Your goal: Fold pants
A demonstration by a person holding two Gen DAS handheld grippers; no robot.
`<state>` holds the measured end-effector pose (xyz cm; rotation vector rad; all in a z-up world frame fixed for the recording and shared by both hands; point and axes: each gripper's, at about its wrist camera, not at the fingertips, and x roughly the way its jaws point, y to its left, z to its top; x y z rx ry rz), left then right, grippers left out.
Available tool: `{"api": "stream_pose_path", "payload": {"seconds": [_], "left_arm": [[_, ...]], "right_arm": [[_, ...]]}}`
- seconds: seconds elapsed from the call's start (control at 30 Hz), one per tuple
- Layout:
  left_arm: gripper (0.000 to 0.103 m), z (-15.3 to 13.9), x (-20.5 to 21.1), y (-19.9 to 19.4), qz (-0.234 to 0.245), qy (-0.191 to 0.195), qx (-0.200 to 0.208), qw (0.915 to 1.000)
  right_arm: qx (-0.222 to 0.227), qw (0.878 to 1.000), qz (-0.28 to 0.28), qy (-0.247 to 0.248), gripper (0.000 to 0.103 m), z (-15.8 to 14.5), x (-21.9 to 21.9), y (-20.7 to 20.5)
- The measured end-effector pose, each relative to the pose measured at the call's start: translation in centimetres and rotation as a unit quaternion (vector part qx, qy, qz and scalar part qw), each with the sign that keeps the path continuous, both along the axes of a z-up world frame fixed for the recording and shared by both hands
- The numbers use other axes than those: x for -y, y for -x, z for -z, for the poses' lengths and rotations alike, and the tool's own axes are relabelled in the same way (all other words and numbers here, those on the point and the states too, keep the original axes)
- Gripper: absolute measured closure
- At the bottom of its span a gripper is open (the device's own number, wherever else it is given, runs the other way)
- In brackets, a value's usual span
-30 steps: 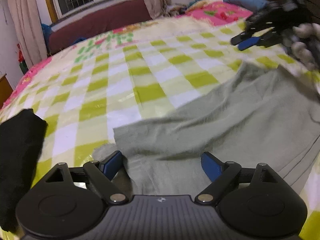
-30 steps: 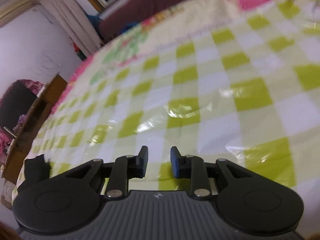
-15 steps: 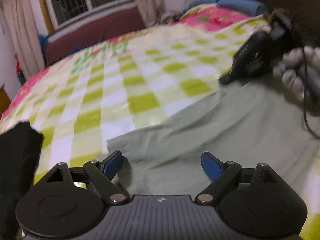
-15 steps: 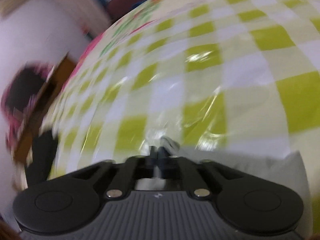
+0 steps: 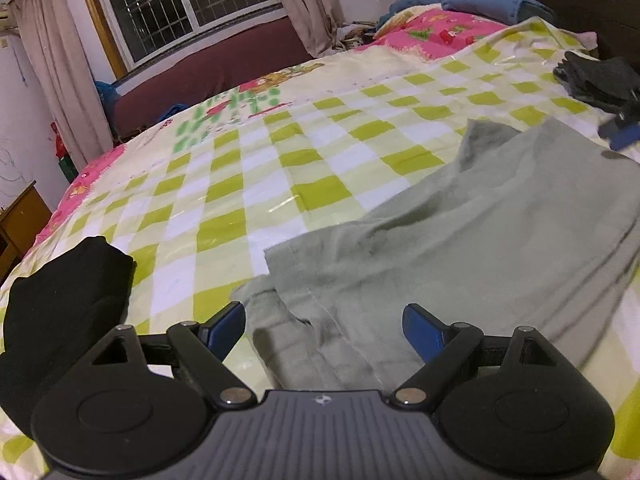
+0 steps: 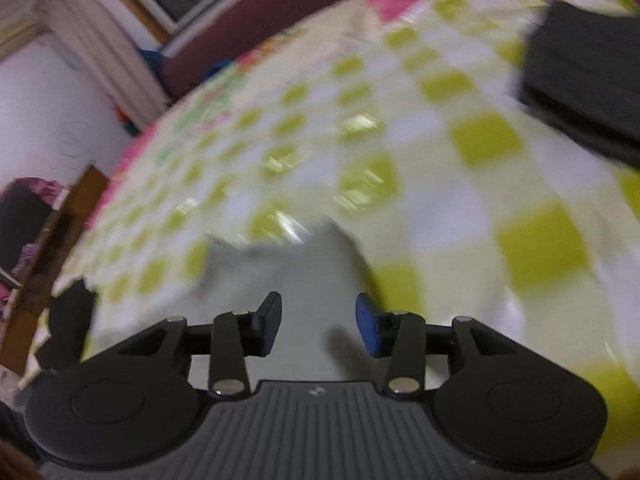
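Note:
Grey-green pants [image 5: 460,248] lie spread across the checked bedspread [image 5: 248,184], one layer folded over another, with a hem corner near my left gripper. My left gripper [image 5: 324,330] stands wide open just over that near hem, its pads clear of the cloth. In the blurred right wrist view the pants [image 6: 304,280] show as a pale patch under my right gripper [image 6: 318,324], whose jaws are opening with the cloth below and not pinched. A blue fingertip of the right gripper [image 5: 622,134] shows at the far right edge of the pants.
A black folded garment [image 5: 60,304] lies at the left edge of the bed. Dark folded clothes [image 5: 600,76] [image 6: 588,92] sit at the far right. Blue pillows [image 5: 480,0] lie by the headboard. A wooden table [image 5: 20,216] stands left of the bed.
The right gripper closed on the pants' far edge, carried it over toward the right, and now has spread its jaws and let the cloth drop. The left gripper stayed open over the near hem.

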<state>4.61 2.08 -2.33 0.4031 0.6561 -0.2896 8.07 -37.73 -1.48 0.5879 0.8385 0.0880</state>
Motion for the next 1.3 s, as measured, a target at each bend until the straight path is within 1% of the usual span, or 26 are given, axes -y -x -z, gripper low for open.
{"api": "stream_pose_path", "payload": {"seconds": [0.13,0.17,0.23,0.27,0.3,0.33,0.37,0.43,0.53,0.57,0.6,0.63,0.67,0.7,0.73,0.77,0.8,0.83,0.87,0.93,1.07,1.1,1.13,1.2,1.27,1.3], "left_arm": [[0.004,-0.3,1.1,0.7,0.017,-0.007,-0.001,0.9998],[0.004,-0.4,1.5,0.8,0.021,-0.009,0.0,0.9997],[0.004,-0.4,2.1,0.9,0.027,-0.011,-0.001,0.9996],[0.004,-0.4,2.4,0.9,0.031,-0.011,-0.003,0.9995],[0.004,-0.3,2.8,0.9,0.036,-0.012,-0.005,0.9993],[0.004,-0.2,3.1,0.9,0.041,-0.014,-0.006,0.999],[0.004,-0.1,3.5,0.9,0.047,-0.018,-0.006,0.9987],[0.004,0.2,4.0,1.0,0.054,-0.023,-0.009,0.9982],[0.004,0.8,4.4,1.0,0.061,-0.028,-0.017,0.9976],[0.004,1.0,4.5,1.0,0.062,-0.03,-0.019,0.9975],[0.004,1.1,4.6,1.0,0.062,-0.032,-0.02,0.9974],[0.004,1.1,4.7,0.9,0.062,-0.032,-0.022,0.9974],[0.004,1.2,4.7,0.8,0.061,-0.032,-0.024,0.9973],[0.004,1.1,4.8,0.8,0.061,-0.033,-0.024,0.9973],[0.004,1.1,4.8,0.7,0.062,-0.035,-0.023,0.9972],[0.004,1.0,4.8,0.7,0.062,-0.035,-0.023,0.9972],[0.004,1.0,4.9,0.6,0.063,-0.035,-0.023,0.9971],[0.004,1.0,4.8,0.6,0.064,-0.034,-0.023,0.9971],[0.004,1.0,4.8,0.6,0.065,-0.033,-0.023,0.9971],[0.004,1.1,4.9,0.6,0.067,-0.031,-0.023,0.997],[0.004,1.2,4.6,0.8,0.068,-0.021,-0.02,0.9973],[0.004,1.1,4.6,0.9,0.068,-0.019,-0.019,0.9973],[0.004,1.1,4.5,0.9,0.068,-0.017,-0.019,0.9974],[0.004,1.0,4.3,1.1,0.068,-0.014,-0.019,0.9974],[0.004,0.9,4.3,1.2,0.069,-0.013,-0.017,0.9974],[0.004,0.8,4.3,1.4,0.07,-0.014,-0.015,0.9973]], "right_arm": [[-0.024,0.999,-0.003,-0.036,0.056,2.2,1.0,0.1],[-0.023,0.998,-0.001,-0.05,0.054,2.4,1.1,0.1],[-0.013,0.996,-0.009,-0.092,0.055,2.5,1.0,-0.1],[-0.006,0.995,-0.017,-0.102,0.056,2.4,0.7,-0.3],[-0.002,0.995,-0.024,-0.101,0.067,2.4,0.3,-0.6],[-0.009,0.995,-0.029,-0.095,0.084,2.4,-0.2,-0.6],[-0.02,0.995,-0.029,-0.088,0.094,2.5,-0.3,-0.8],[-0.025,0.995,-0.021,-0.091,0.094,3.0,0.3,-0.7],[-0.02,0.992,-0.004,-0.127,0.088,4.0,1.4,-0.4],[-0.019,0.99,-0.012,-0.142,0.084,4.4,1.3,-0.6],[-0.02,0.987,-0.023,-0.157,0.078,4.8,1.0,-0.8],[-0.019,0.985,-0.031,-0.167,0.063,5.2,0.5,-1.2],[-0.013,0.985,-0.029,-0.171,0.06,5.3,0.1,-1.6],[-0.017,0.986,-0.021,-0.164,0.064,5.3,-0.3,-2.0],[-0.018,0.988,-0.016,-0.154,0.089,4.9,-0.4,-2.3],[-0.016,0.988,-0.013,-0.152,0.095,4.7,-0.3,-2.2],[-0.012,0.988,-0.012,-0.153,0.095,4.3,-0.2,-2.3],[-0.009,0.99,-0.01,-0.14,0.096,3.8,0.1,-1.9],[-0.008,0.993,-0.007,-0.114,0.095,3.2,0.4,-1.4],[-0.014,0.999,0.009,-0.052,0.086,2.1,0.8,-0.1],[-0.01,1.0,0.014,0.014,0.084,0.0,0.4,4.2],[-0.012,0.999,0.008,0.037,0.083,-0.3,-0.3,5.3],[-0.014,0.997,-0.006,0.074,0.08,-0.6,-1.4,6.2],[-0.009,0.99,-0.033,0.134,0.074,-1.0,-2.9,7.4],[-0.002,0.985,-0.061,0.159,0.061,-1.2,-4.4,7.7],[-0.001,0.984,-0.074,0.161,0.059,-1.2,-4.7,7.8]]}}
